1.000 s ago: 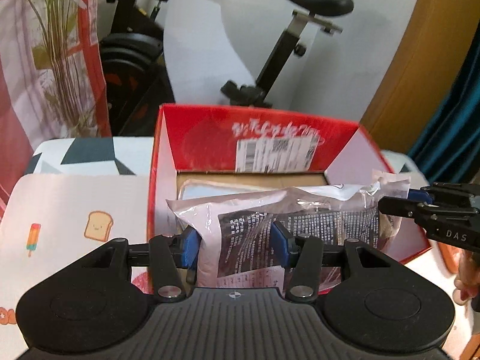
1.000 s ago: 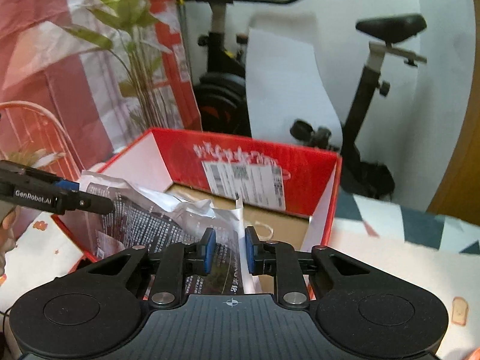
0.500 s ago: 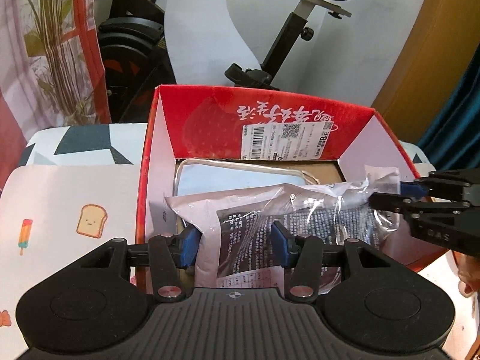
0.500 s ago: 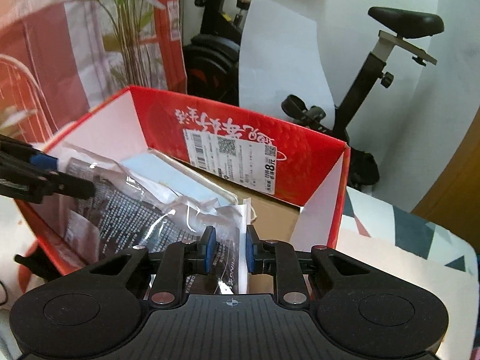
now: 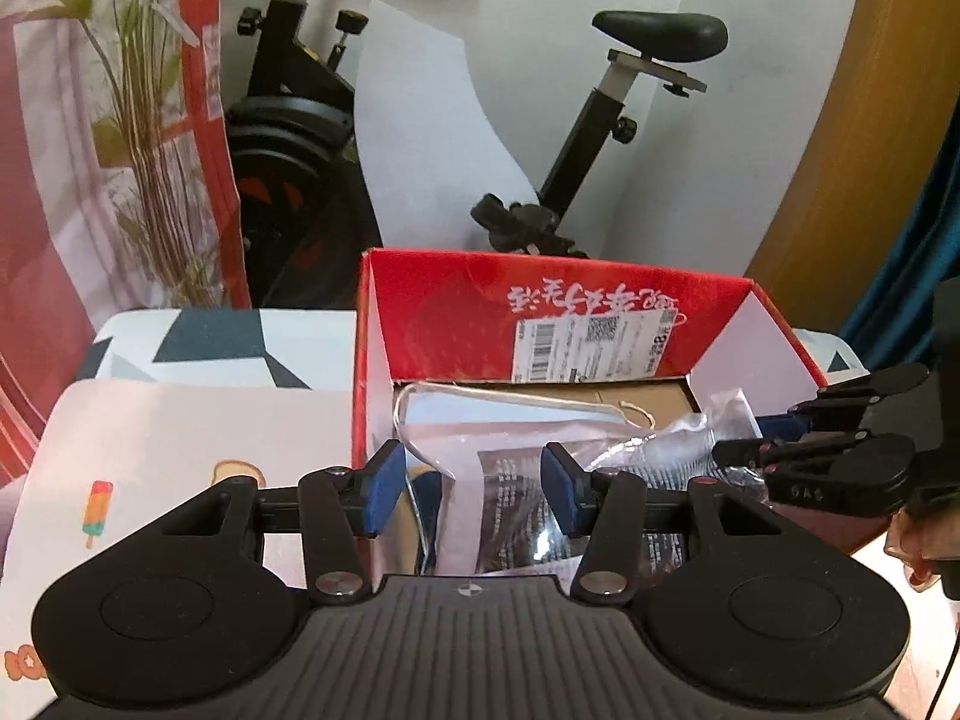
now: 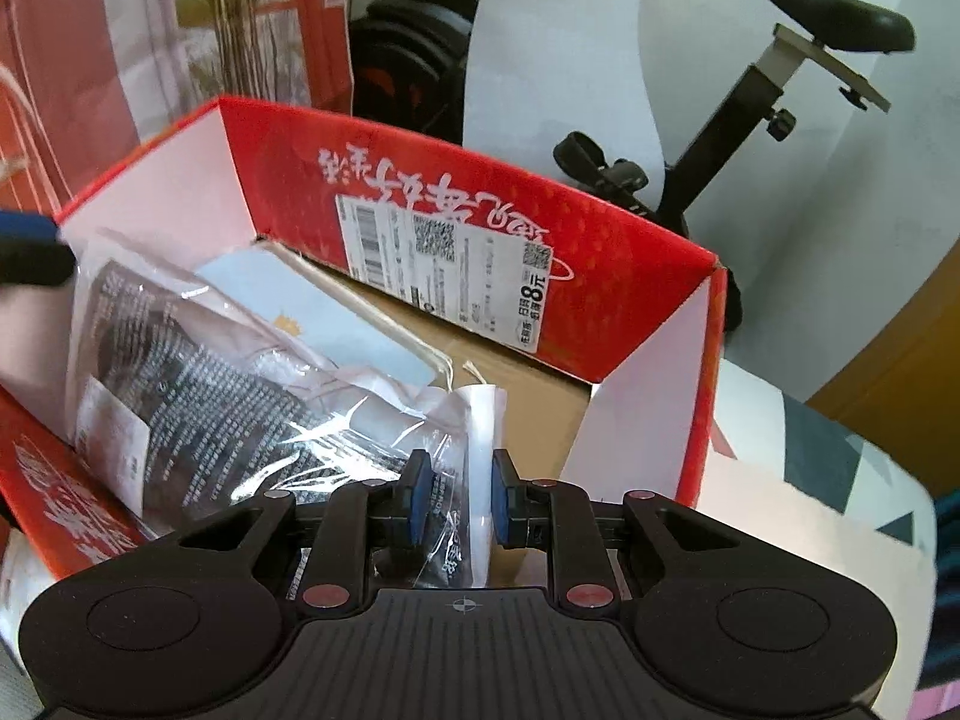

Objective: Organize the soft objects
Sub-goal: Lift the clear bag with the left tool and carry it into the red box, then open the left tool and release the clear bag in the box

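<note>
A clear plastic packet with a dark printed garment (image 6: 198,378) lies slanted inside the open red cardboard box (image 6: 480,192), on a pale blue packet (image 6: 336,306). My left gripper (image 5: 471,495) is open at the box's left wall, its fingers either side of the packet's end (image 5: 510,504). My right gripper (image 6: 461,498) stands open around the packet's white edge at the near right. The right gripper also shows in the left wrist view (image 5: 822,450).
The box (image 5: 540,300) stands on a table with a patterned cloth (image 5: 150,438). An exercise bike (image 5: 600,138), a plant (image 5: 150,120) and a red-and-white curtain stand behind. A wooden panel (image 5: 870,150) is at the right.
The packet has gone down into the box. Both grippers have opened and let go of it; the left one has widened and shifted left.
</note>
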### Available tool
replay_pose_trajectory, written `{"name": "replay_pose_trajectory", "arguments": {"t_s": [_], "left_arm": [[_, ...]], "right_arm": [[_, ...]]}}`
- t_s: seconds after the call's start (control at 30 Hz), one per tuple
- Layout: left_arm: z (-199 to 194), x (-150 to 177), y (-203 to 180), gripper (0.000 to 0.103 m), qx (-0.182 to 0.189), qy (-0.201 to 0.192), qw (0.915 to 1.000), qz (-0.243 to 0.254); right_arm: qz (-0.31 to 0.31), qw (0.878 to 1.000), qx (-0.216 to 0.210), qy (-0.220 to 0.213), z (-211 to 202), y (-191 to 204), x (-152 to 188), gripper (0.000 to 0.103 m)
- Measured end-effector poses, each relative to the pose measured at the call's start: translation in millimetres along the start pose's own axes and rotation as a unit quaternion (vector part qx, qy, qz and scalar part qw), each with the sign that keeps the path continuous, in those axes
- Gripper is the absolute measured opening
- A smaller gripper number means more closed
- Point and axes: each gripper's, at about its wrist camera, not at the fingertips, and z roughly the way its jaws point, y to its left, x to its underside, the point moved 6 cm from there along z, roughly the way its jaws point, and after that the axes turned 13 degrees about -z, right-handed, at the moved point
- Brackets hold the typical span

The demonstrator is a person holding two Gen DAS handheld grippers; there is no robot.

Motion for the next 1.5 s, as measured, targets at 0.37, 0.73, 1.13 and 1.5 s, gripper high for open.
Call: {"name": "replay_pose_trajectory", "arguments": {"t_s": [0.37,0.73,1.13,1.5], "left_arm": [[18.9,0.8,-8.8,0.012,0.043,0.024,0.9987,-0.011],[68.4,14.1,-10.0,0.013,0.002,0.105,0.9941,0.028],[63.8,14.6,-14.5,0.014,-0.021,0.092,0.9936,0.063],[38.0,8.1,-11.6,0.014,-0.032,0.059,0.9961,0.057]], "right_arm": [[-0.037,0.999,0.008,0.039,17.5,7.3,-2.4,0.02],[-0.034,0.999,0.001,0.034,16.6,6.7,-2.5,0.02],[0.018,1.0,0.021,-0.003,-7.4,-2.5,0.5,0.024],[0.061,0.995,0.033,-0.073,-67.5,-16.6,10.3,0.036]]}}
